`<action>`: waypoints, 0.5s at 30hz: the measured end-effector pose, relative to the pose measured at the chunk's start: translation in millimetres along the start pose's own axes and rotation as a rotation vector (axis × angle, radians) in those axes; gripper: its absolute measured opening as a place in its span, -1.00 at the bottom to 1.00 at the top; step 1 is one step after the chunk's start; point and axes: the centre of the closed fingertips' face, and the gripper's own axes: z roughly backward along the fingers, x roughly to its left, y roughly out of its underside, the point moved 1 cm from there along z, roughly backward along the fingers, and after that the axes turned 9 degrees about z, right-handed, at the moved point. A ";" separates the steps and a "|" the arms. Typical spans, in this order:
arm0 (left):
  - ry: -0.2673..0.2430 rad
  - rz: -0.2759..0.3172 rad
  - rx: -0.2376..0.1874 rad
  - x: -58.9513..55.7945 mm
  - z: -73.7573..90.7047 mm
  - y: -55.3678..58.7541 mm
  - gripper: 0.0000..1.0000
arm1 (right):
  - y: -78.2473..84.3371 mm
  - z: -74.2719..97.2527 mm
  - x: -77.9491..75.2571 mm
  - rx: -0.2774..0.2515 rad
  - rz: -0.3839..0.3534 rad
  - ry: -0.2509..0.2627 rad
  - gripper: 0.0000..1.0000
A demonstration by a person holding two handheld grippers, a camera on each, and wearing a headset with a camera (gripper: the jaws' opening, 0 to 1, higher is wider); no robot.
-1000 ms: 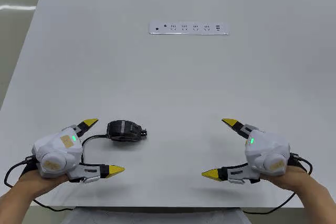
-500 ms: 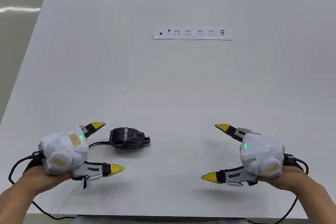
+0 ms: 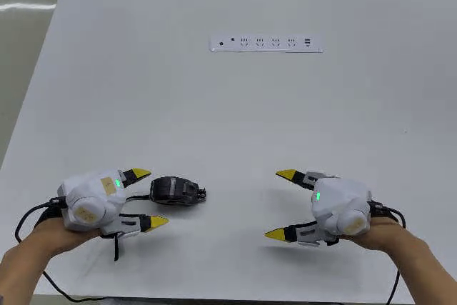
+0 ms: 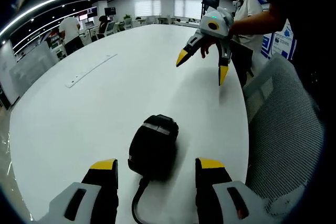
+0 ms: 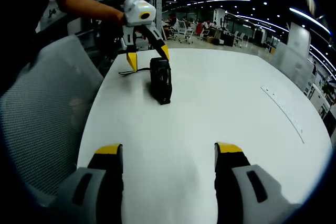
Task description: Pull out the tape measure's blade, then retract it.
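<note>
Head view: white counter (image 3: 214, 119), white power strip (image 3: 265, 43) at the far side. Over the last second my left fingers (image 3: 140, 173) have closed in on the black tape measure case (image 3: 177, 191) and narrowed slightly. They're still open and empty, yellow tips just at its near end. Right fingers (image 3: 287, 174) are wide open and empty; they drifted inward but sit well apart from it. Case lies flat, blade in. Looks like pre-grasp: left clamps, right takes the blade. Black cord (image 4: 137, 198) trails back between my left fingers.
</note>
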 end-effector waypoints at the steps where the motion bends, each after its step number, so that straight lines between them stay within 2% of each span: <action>1: 0.004 -0.009 0.013 0.7 -0.5 1.3 0.05 | -1.3 -2.7 0.1 0.000 0.008 -0.007 0.33; 7: 0.018 -0.049 0.047 5.3 -4.8 0.2 -0.12 | -7.9 -17.8 -0.8 -0.003 0.017 -0.041 0.21; 15: 0.048 -0.087 0.091 6.9 -11.1 -0.6 -0.25 | -21.0 -41.1 -3.7 -0.021 0.037 -0.076 0.08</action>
